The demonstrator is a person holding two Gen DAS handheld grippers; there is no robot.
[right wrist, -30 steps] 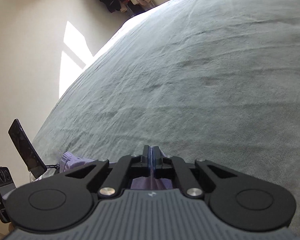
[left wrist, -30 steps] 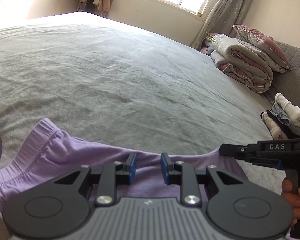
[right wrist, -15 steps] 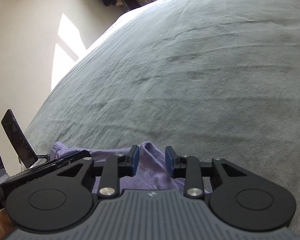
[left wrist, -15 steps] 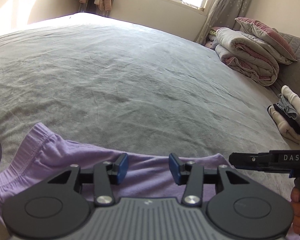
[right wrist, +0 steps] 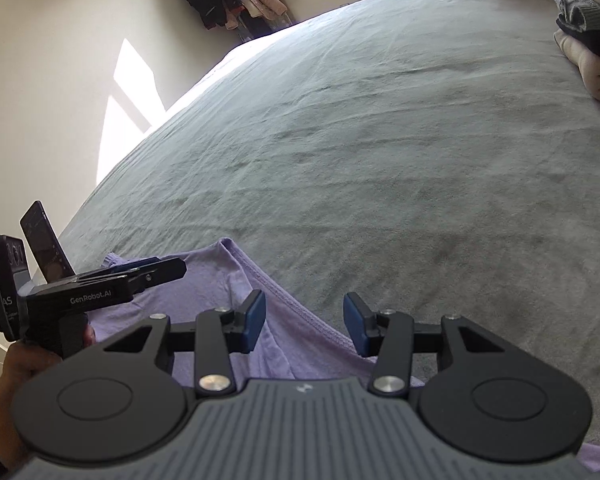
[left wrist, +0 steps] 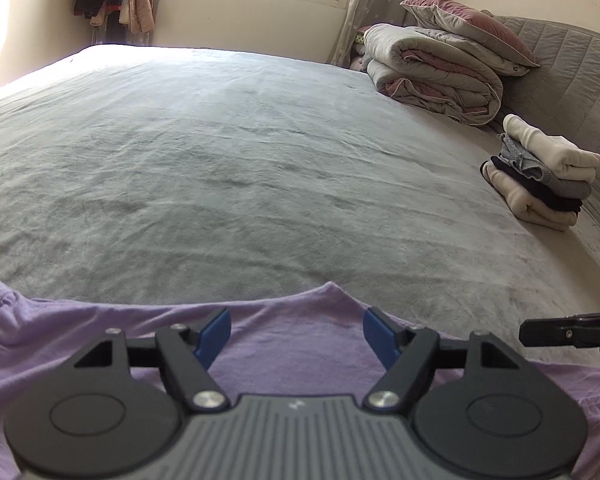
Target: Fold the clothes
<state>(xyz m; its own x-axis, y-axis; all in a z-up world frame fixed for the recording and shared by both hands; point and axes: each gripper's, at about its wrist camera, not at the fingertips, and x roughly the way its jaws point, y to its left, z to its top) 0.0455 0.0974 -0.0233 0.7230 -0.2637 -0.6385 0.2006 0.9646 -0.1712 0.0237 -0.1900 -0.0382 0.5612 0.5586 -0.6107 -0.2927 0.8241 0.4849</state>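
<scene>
Purple garment spread at the near edge of the bed

Our left gripper [left wrist: 296,334] and right gripper [right wrist: 305,322] have jaws wide apart, holding nothing, above the purple garment [left wrist: 292,344]. It looks thin, soft and light; we would pinch its hemmed edge.

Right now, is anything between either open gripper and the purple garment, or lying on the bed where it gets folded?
Nothing visible. The left gripper and right gripper both hang open directly over the purple garment. The grey bedspread beyond it is bare; the folded stack sits far off by the headboard.
</scene>
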